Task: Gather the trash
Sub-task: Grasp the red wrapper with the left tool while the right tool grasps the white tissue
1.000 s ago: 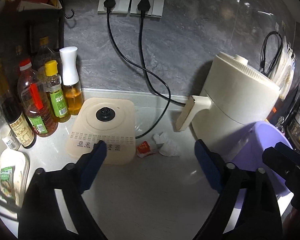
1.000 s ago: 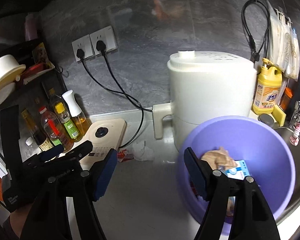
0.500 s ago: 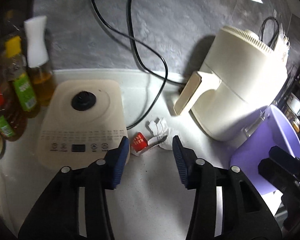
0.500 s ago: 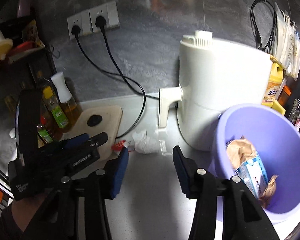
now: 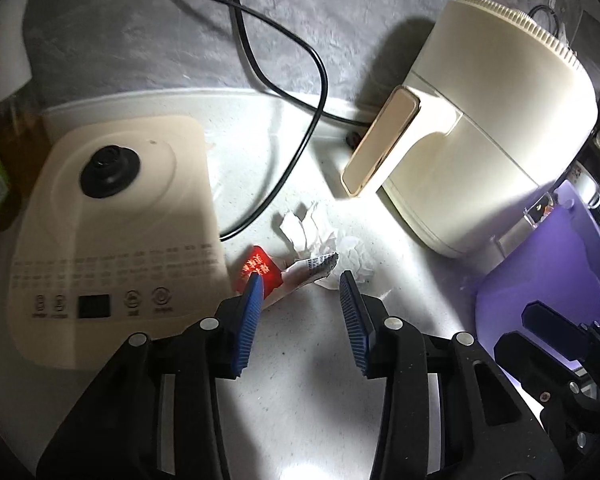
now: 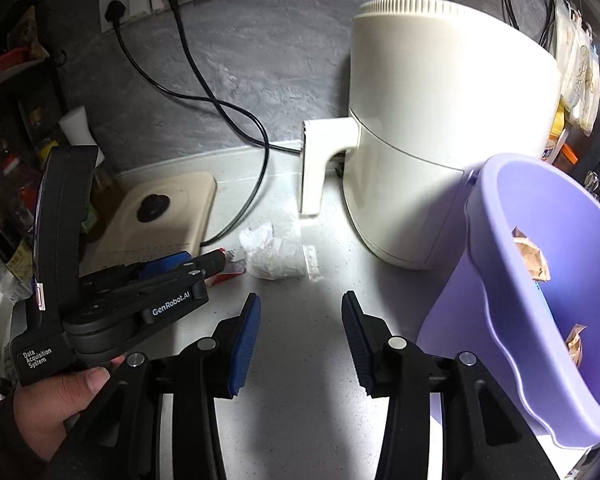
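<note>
Cooker base (image 5: 112, 236) left, air fryer (image 5: 484, 120) right, crumpled tissue (image 5: 324, 236) and red wrapper (image 5: 260, 270) between. Purple bin (image 6: 540, 280) holds wrappers. Left gripper (image 5: 300, 284) and right gripper (image 6: 300, 312) fingers spread.

The left wrist view looks forward and steeply down along the left tool (image 5: 300, 280), close over the counter (image 5: 300, 380). The right wrist view sits farther back and higher behind the right tool (image 6: 300, 300), facing the back wall. Both share the crumpled tissue (image 5: 320, 236) (image 6: 276, 254), the air fryer (image 5: 480, 120) (image 6: 440, 120) and the purple bin (image 5: 540, 272) (image 6: 540, 280).
</note>
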A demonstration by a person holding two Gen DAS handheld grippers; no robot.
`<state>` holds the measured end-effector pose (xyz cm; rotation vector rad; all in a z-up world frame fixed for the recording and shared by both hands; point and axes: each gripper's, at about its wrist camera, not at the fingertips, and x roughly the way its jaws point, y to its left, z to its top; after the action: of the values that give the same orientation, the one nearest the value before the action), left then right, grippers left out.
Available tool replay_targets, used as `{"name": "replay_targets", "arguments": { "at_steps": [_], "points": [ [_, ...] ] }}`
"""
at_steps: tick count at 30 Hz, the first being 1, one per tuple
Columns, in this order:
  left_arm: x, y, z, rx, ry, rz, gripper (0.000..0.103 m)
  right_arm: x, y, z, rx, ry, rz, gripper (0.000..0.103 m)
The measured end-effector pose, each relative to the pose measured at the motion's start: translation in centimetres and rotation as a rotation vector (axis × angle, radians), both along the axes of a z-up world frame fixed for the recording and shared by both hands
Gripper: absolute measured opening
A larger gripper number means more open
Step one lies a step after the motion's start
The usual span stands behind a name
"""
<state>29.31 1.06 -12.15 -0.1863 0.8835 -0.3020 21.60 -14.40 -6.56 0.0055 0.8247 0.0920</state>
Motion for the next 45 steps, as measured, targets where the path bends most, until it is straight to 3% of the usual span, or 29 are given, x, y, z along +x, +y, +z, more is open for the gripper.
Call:
{"name": "replay_targets", "arguments": {
  "at_steps": [10,12,25,38,45],
  "points": [
    [1.9,-1.4,-1.6,-0.028,0.024,0.000,0.040,0.6,-0.1,-0.4,-0.036,0.020,-0.021,0.042],
    [2.1,-1.5,-1.7,-0.025,0.030,0.002,0.031,0.6,-0.2,-0.4,-0.040,0.022,-0.027,0.040],
    [0.1,2.6,3.1,-0.034,-0.089,0.119,0.030,2.8,1.4,-1.5,-0.007,0.025,0.019,0.039],
    [0.0,7.0,4.1,0.040,-0.108,0.287,0.030,5.8,3.4,-2.2,0.033,0.031,0.085,0.043],
    [-0.2,7.8,4.1,0.102,-0.100,0.352,0.030,7.9,4.1,-3.1,0.064,0.041,0.115,0.052]
  ]
}}
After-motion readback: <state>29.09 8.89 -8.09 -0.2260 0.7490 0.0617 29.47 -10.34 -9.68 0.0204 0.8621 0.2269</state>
